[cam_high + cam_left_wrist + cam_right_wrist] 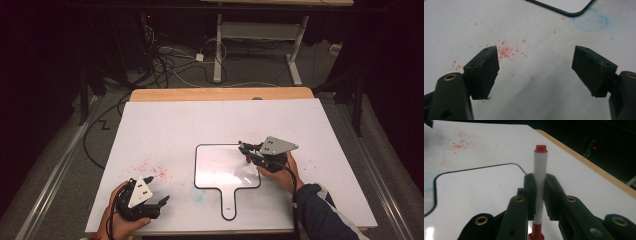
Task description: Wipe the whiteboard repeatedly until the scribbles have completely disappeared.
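Holding a red-capped marker (pixel 540 182) (no readable writing) above the small whiteboard's (pixel 220 167) right edge, the right gripper (pixel 246 150) clamps it; the left gripper (pixel 159 204), jaws wide, rests at the table's (pixel 300 125) near-left edge.

Your right gripper (pixel 247 150) sits over the right edge of the small whiteboard (pixel 220 167), clamping a marker (pixel 540 180) between its jaws. The whiteboard lies centrally on the table (pixel 200 120), handle toward you. Your left gripper (pixel 155 200) rests near the front left corner, jaws spread, just behind scattered specks (pixel 506 51).
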`<state>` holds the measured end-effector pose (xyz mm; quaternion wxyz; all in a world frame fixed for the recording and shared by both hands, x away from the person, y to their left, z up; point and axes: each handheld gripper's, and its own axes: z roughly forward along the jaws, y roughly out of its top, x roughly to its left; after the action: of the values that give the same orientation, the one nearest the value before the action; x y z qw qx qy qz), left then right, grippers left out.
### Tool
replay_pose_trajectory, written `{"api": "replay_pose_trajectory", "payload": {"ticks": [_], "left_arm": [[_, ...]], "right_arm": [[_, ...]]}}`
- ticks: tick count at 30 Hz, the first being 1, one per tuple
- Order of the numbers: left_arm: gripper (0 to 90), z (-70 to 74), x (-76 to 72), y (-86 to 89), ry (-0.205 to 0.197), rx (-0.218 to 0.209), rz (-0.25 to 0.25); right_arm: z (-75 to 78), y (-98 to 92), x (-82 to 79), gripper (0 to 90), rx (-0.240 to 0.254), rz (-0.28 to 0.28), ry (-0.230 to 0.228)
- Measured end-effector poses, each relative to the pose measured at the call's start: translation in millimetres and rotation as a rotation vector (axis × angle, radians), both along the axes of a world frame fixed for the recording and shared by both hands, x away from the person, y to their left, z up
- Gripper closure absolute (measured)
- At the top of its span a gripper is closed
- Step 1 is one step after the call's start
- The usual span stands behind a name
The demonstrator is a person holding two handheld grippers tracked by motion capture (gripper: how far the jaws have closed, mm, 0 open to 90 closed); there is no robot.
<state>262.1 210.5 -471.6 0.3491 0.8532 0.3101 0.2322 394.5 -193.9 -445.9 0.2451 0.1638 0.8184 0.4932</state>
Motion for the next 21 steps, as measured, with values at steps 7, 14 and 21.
{"api": "replay_pose_trajectory", "payload": {"ticks": [7, 14, 21], "left_arm": [[21.0, -0.1, 0.7, -0.8, 0.0, 0.003, -0.003], [21.0, 0.2, 0.0, 0.0, 0.0, 0.004, -0.005], [21.0, 0.5, -0.1, 0.1, -0.001, 0.004, -0.006]], "right_arm": [[-1.1, 8.8, -3.4, 81.7, 0.028, 0.038, 0.025], [-0.4, 10.0, -10.5, 81.7, 0.012, 0.061, 0.02], [-1.1, -1.4, -7.8, 81.7, 0.004, 0.018, 0.006]]}}
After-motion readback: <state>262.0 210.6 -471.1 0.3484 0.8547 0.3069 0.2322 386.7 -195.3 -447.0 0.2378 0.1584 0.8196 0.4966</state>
